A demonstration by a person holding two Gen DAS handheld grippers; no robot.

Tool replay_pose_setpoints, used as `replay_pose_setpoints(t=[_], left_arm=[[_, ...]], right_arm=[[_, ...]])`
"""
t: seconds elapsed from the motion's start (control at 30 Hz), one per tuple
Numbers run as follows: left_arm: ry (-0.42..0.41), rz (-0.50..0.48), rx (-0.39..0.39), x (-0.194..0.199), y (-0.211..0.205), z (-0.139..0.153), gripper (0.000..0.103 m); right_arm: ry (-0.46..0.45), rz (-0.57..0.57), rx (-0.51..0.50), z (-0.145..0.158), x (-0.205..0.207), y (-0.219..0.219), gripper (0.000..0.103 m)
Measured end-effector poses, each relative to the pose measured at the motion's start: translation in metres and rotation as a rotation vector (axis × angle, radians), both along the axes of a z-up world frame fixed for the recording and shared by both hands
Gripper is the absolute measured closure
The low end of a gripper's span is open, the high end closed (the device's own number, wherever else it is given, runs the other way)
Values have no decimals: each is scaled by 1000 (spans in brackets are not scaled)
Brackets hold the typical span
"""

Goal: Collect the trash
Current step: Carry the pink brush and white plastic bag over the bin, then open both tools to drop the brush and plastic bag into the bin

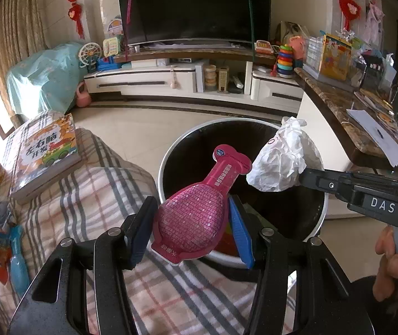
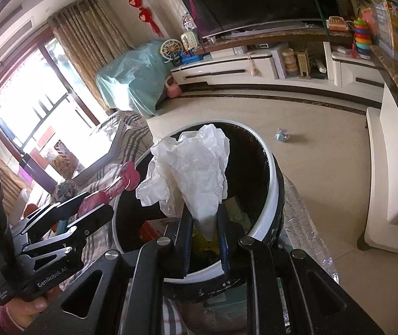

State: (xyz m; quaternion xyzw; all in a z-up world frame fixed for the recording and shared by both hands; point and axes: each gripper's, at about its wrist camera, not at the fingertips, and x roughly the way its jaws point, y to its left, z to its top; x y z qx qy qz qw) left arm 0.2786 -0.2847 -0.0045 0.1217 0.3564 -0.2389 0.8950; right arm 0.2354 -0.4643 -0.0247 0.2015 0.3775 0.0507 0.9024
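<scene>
Left wrist view: left gripper (image 1: 190, 220) grasps a glossy pink bottle-shaped pouch (image 1: 199, 209) between its 2 fingers, neck pointing forward over the bin's near rim.
Right gripper (image 2: 204, 223): clenched on crumpled white paper (image 2: 193, 167), bulging ahead of the fingertips above the bin mouth.
Bin (image 2: 268, 195): round, white rim, dark inside; yellow and other scraps lie below the fingers.
Surface: plaid cloth (image 1: 101, 195) left of the fingers.

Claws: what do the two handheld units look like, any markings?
Both are black metal linkages with silver pivot pins and blue finger pads. The left claw body reads "GenRobot.AI"; the right claw arm reads "DAS".
</scene>
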Motion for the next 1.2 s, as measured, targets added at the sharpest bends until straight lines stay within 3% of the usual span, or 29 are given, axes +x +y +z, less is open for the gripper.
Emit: replay_pose_setpoints(t=[0.7,0.77,0.9,1.2], left_arm=[[27,-7,23,13,-16,-3,50],[31,-6,24,12,-16,-3,47],[24,4,12,8,-12,-1,38],[19,71,-51,-15,27,2,30]], right_arm=[[35,-15,-4,-5,13,-9,82],[33,-19,-2,-4,13,-10,77],[9,-34,18,0,9,-14,56],[-52,-49,38,10,-12,-7,31]])
